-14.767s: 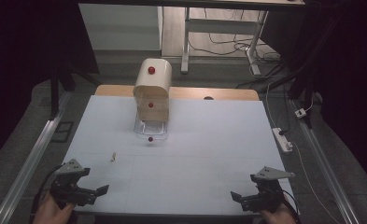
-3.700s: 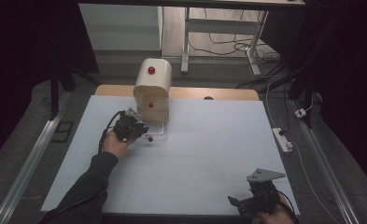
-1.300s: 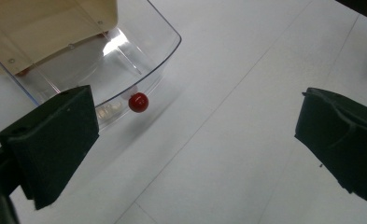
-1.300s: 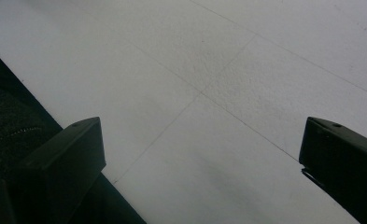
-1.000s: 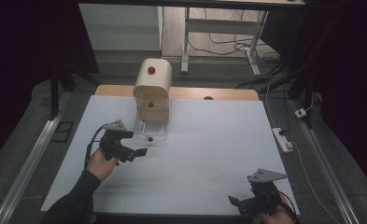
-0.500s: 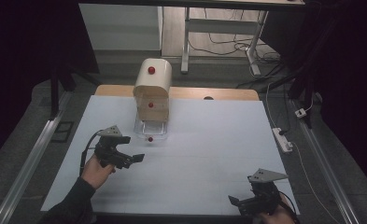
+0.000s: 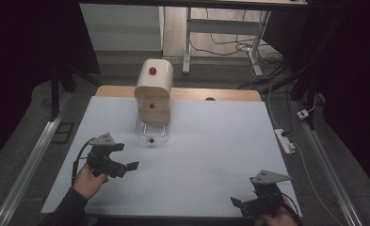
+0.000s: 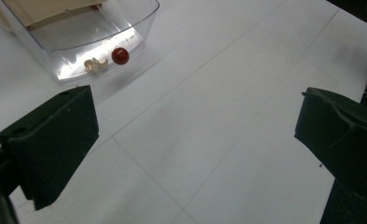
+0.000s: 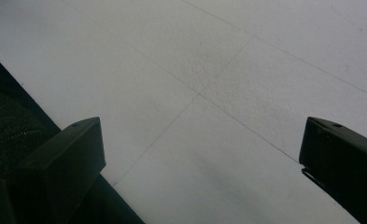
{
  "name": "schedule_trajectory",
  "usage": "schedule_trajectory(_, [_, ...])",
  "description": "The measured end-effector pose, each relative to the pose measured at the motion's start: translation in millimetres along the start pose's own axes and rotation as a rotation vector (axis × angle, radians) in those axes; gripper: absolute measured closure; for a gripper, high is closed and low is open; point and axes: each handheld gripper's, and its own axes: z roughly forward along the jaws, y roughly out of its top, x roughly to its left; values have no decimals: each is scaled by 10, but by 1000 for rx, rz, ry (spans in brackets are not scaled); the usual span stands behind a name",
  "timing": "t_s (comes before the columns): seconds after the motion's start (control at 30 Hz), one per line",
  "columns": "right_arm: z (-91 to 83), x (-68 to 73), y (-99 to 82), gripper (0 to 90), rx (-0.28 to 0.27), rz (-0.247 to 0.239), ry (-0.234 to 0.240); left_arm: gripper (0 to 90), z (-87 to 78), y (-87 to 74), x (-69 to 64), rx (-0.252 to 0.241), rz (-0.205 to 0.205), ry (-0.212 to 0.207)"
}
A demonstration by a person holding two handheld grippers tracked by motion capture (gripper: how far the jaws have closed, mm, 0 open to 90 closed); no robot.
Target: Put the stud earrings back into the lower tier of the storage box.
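Left gripper [image 7: 132,165] empty, jaws wide, out on the bare table [image 7: 211,155] short of the clear drawer [image 8: 78,46] holding a small pale item [image 8: 95,64]; right gripper [image 7: 237,202] parked open; likely retreating—keep it level, clear of the red knob [image 8: 120,56].

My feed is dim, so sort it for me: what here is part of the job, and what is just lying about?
Job:
cream box
clear drawer
pale bit inside it
left tool, open
right tool, open

Lying about:
power strip
desk legs
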Motion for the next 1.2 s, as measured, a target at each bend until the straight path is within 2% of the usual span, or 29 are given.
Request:
schedule_trajectory(0.6, [0,-1,0,0,0,3,-2,0,-267,-288,-97,4,-34,19])
schedule_trajectory(0.97, [3,2,1,0,3,4,-5,0,-516,-526,-91,-28,-96,38])
schedule_trajectory(1.2, [4,2,1,0,3,3,-4,0,-599,-631,-98,-22,-114,55])
